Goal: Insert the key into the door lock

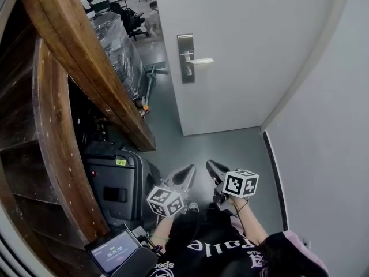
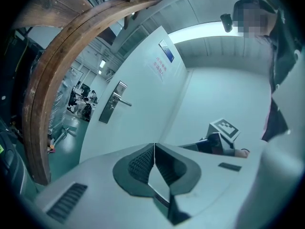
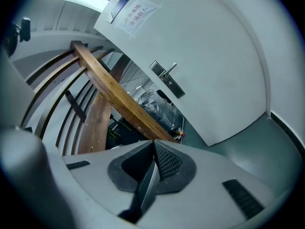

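Left claw (image 1: 187, 175), right claw (image 1: 213, 168) both closed, door (image 1: 248, 33) ahead; wooden beam (image 1: 86, 56), black case (image 1: 118, 183) alongside

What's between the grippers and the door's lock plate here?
Head view: only bare grey floor and the door's plain lower panel lie between the left gripper, the right gripper and the lock plate.

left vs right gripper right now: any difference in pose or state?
Pose: in the head view the left gripper angles up-right and the right gripper up-left, tips toward each other. Position: the right marker cube sits higher in frame than the left marker cube. Shared: both jaws shut, no key between them, both well short of the door handle.
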A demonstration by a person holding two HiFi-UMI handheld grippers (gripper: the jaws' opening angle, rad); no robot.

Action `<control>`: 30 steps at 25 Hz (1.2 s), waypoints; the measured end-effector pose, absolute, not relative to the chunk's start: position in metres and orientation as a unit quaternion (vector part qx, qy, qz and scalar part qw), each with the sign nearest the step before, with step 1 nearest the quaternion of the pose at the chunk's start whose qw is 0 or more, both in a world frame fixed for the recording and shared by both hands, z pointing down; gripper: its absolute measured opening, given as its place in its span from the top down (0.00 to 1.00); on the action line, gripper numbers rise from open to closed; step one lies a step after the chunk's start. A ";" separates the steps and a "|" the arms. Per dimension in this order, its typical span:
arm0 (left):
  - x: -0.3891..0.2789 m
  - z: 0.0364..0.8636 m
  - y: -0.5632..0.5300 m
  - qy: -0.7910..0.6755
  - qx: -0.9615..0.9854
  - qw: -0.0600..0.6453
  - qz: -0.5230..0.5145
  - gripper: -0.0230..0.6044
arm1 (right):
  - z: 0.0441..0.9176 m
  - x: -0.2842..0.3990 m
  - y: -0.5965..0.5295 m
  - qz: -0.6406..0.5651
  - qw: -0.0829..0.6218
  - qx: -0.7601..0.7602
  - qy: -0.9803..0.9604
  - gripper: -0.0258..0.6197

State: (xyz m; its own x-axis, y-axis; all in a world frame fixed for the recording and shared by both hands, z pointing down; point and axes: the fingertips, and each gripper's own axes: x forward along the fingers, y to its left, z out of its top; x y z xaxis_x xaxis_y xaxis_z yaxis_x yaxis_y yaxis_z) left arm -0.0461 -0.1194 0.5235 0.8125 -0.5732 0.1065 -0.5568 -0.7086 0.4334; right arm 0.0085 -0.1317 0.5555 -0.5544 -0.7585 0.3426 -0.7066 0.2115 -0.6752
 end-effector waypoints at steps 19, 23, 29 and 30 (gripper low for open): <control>0.052 0.524 0.040 -0.397 0.886 0.235 -0.042 0.95 | 0.550 0.106 0.034 -0.392 -0.015 -0.398 0.829 0.92; 0.060 0.524 0.078 -0.413 0.882 0.227 -0.026 0.95 | 0.553 0.104 0.058 -0.389 -0.026 -0.375 0.841 0.92; 0.048 0.523 0.103 -0.430 0.875 0.219 -0.020 0.95 | 0.551 0.081 0.079 -0.377 -0.030 -0.347 0.858 0.92; 0.045 0.523 0.106 -0.432 0.875 0.219 -0.020 0.95 | 0.550 0.077 0.082 -0.375 -0.031 -0.344 0.860 0.92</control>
